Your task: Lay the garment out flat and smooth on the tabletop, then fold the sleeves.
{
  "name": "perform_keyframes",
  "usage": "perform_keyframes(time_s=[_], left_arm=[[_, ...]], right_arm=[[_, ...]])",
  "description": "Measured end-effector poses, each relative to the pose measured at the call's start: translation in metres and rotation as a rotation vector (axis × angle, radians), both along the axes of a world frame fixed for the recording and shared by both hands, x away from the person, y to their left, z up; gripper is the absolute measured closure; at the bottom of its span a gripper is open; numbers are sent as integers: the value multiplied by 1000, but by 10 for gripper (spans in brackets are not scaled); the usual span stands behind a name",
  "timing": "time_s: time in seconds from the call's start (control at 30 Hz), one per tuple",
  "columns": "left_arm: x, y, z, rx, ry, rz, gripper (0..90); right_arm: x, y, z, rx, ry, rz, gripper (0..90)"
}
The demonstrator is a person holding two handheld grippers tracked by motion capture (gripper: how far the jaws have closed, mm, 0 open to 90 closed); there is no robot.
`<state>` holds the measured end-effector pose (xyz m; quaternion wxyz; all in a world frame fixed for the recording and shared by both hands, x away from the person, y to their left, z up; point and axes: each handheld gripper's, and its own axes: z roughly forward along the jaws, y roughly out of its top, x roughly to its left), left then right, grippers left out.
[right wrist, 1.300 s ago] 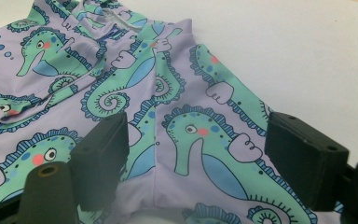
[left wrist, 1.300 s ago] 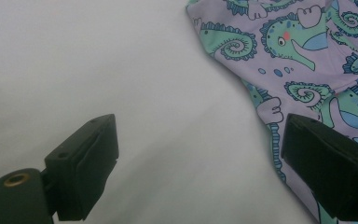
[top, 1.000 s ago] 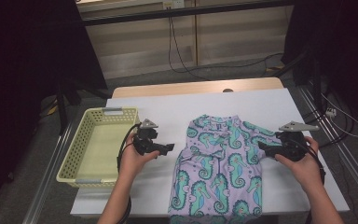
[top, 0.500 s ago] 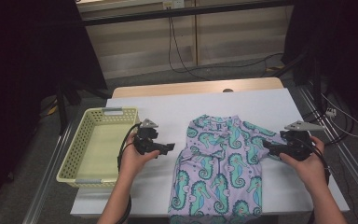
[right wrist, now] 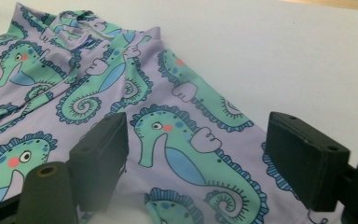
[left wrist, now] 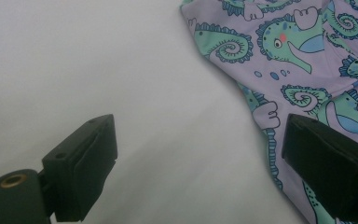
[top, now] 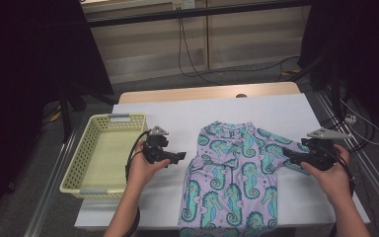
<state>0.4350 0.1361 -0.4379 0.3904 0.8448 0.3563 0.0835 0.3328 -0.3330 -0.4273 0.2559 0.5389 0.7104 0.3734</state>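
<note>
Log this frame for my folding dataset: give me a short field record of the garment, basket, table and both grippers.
garment: lilac seahorse-print garment lying flat on the table, lower edge at the near table edge
basket: pale yellow basket to the left of the garment, nothing seen inside
table: white table
left gripper: left gripper open, over bare table just beside the garment's left edge
right gripper: right gripper open, jaws straddling the garment's right sleeve
held: nothing
</note>
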Motion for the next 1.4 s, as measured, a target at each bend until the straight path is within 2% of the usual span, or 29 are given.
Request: perform_keyframes(time_s=[0.57, 0.8, 0.83, 1.0, 1.13, 1.2, 1.27, 1.3, 1.4], left_arm=[[0, 4, 1, -6, 0, -3, 105], [1, 2, 2, -5, -7, -10, 106], [1, 1, 3, -5, 1, -13, 106], [0, -1, 2, -1, -3, -15, 106], [1, 0, 1, 2, 4, -19, 107], [0, 0, 0, 1, 1, -16, 108], [0, 1, 2, 12, 3, -18, 110], [0, 1, 2, 4, -5, -8, 110], [-1, 0, 4, 0, -5, -19, 110]], right_arm=[[8, -10, -8, -23, 29, -46, 230], [7, -12, -12, -66, 57, -70, 332], [7, -13, -12, -68, 58, -77, 350], [9, -16, -14, -95, 58, -94, 369], [11, -22, -18, -86, 72, -119, 395], [11, -27, -24, -103, 94, -141, 425], [13, -29, -28, -89, 117, -159, 434], [14, -31, -30, -85, 126, -177, 434], [14, -36, -30, -65, 116, -213, 427]])
